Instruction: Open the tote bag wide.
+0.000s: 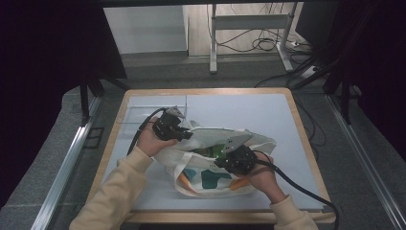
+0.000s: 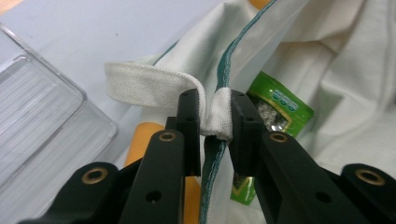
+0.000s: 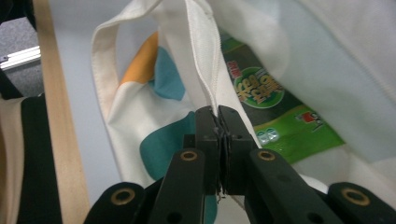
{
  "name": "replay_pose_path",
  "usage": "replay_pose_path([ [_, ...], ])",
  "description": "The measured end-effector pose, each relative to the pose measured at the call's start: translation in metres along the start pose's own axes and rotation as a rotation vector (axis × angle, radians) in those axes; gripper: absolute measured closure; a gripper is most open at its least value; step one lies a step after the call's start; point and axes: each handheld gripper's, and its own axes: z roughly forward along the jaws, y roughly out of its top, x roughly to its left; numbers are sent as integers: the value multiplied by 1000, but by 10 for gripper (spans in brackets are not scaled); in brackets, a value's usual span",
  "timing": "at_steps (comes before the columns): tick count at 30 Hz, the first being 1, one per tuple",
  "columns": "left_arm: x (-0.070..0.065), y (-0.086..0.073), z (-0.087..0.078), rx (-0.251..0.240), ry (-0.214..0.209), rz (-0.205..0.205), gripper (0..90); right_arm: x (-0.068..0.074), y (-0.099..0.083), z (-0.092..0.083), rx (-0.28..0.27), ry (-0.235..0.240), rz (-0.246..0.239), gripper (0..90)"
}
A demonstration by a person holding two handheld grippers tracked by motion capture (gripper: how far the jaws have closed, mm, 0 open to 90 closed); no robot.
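One cream canvas tote bag with teal and orange patches (image 1: 210,172) lies on the blue-topped bench (image 1: 268,115), between two hand-held grippers. The left hand-held gripper (image 2: 215,116) pinches the bag's white woven handle strap (image 2: 149,86) at the bag's far-left rim. The right hand-held gripper (image 3: 217,122), jaws pressed together, clamps the bag's near rim seam. Inside the bag lies one green foil snack packet (image 3: 275,116); its writing is too blurred to read. One clear plastic tray (image 2: 42,121) sits left of the bag.
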Motion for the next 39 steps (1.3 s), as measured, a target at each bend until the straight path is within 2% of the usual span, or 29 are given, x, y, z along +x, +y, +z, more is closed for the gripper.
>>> replay_pose_path([
  [7, 6, 2, 4, 9, 19, -24, 773, 6, -2, 1, 18, 11, -16, 871],
  [8, 8, 3, 4, 8, 25, -29, 773, 7, -5, 1, 17, 33, -13, 871],
  [16, 15, 9, 5, -6, 73, -60, 777, 13, -13, 1, 17, 82, -17, 873],
  [20, 21, 12, 1, -30, 99, -80, 778, 22, -16, 2, 45, 97, -49, 873],
  [25, 26, 14, 3, -45, 118, -97, 780, 29, -19, 6, 72, 107, -60, 873],
  [26, 28, 15, 5, -39, 121, -98, 780, 34, -22, 11, 103, 113, -68, 873],
  [30, 34, 15, 11, -39, 132, -113, 780, 40, -28, 19, 141, 126, -89, 873],
  [33, 36, 14, 14, -45, 127, -129, 779, 40, -32, 21, 135, 143, -75, 872],
  [35, 37, 13, 16, -47, 123, -136, 779, 36, -40, 24, 137, 165, -45, 872],
  [39, 38, 11, 18, -45, 117, -140, 777, 34, -44, 27, 131, 169, -37, 871],
])
